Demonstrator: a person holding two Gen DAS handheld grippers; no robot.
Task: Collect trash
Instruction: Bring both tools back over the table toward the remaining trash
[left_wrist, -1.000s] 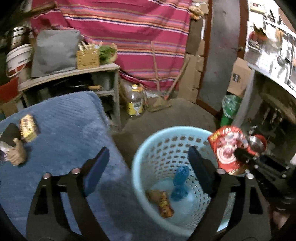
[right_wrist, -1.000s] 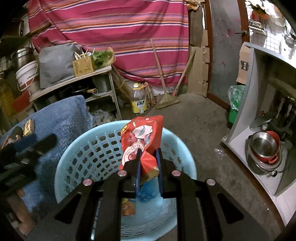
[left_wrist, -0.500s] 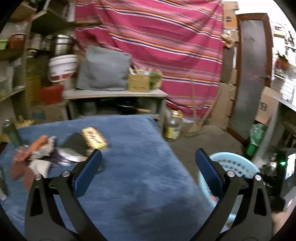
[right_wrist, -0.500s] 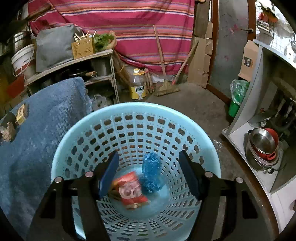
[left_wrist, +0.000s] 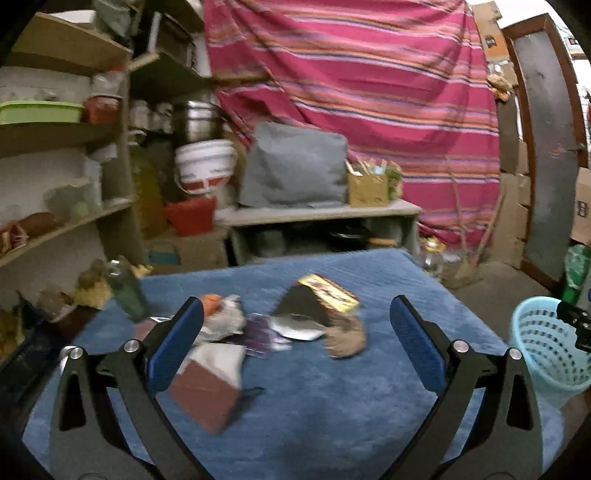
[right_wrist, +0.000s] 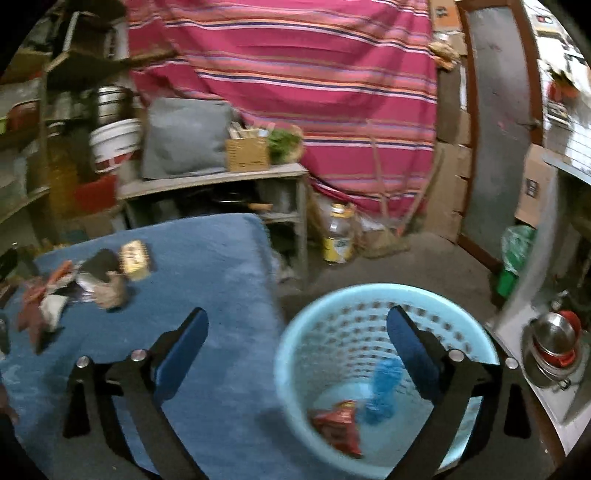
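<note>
Two grippers, both empty. Left gripper (left_wrist: 295, 347), black frame w/ blue pads, is spread as wide as it goes, nothing btwn the pads, pointing at the litter pile on the blue fuzzy cloth-covered table (left_wrist: 332, 424). Right gripper (right_wrist: 297, 356) has its jaws opening, nearly full width, nothing btwn them either; it hangs over the table edge and the pale-blue perforated plastic basket (right_wrist: 295, 354) on the floor just beside the table.

Trash so far: a red crumpled snack wrapper (right_wrist: 338, 421) and a blue crushed plastic bottle (right_wrist: 382, 391) lie at the basket bottom. Left to collect, all on the table: a yellow printed carton (left_wrist: 328, 293), a black triangular wrapper (left_wrist: 301, 304) touching it, a brown crumpled paper wad (left_wrist: 347, 339) just beside, a brown flat cardboard-like packet (left_wrist: 207, 398) nearest the left pads, plus white and purple scraps btwn them; the blur hides finer detail.

Step in hand, as I read it: left goes for the next piece. To do it well: pick one item, not a cluster. The paper wad looks the easiest since it sits proud of the cloth. Come down w/ pads straddling it and close fully before lifting. The flat packet would need an edge grab, pads angled low, or it prob slips. Keep the right gripper out of the carry path to the basket.
</note>
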